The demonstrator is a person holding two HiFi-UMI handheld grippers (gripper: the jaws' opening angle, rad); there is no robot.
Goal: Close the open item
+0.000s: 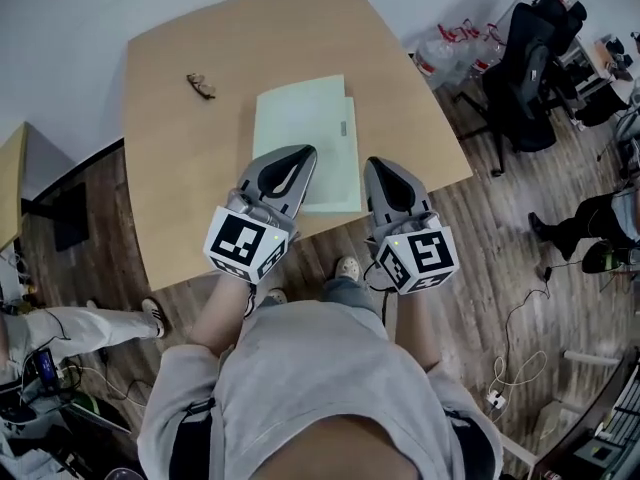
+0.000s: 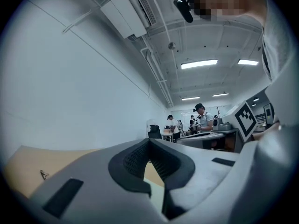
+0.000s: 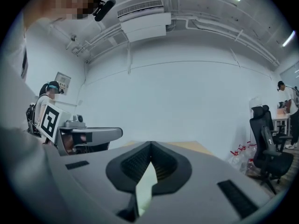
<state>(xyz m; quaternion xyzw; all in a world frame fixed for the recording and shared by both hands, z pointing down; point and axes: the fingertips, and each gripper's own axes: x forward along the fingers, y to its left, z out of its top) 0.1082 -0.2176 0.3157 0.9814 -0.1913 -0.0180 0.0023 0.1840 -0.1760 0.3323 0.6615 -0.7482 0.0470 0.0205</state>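
Note:
A pale green folder (image 1: 305, 128) lies flat on the wooden table (image 1: 180, 188), with a thin strip of a lower layer showing along its right edge. My left gripper (image 1: 300, 154) rests over the folder's near left corner. Its jaws are shut tip to tip (image 2: 149, 141) with nothing between them. My right gripper (image 1: 378, 164) sits just off the folder's near right corner, also shut and empty (image 3: 150, 144). Through the gap behind its pads a sliver of the green folder (image 3: 145, 185) shows. Both grippers point level across the table towards the far wall.
A pair of glasses (image 1: 201, 86) lies at the table's far left. A black office chair (image 1: 525, 78) and plastic bags (image 1: 455, 43) stand to the right. One person's leg (image 1: 90, 323) is at the left and another person (image 1: 600, 223) at the right.

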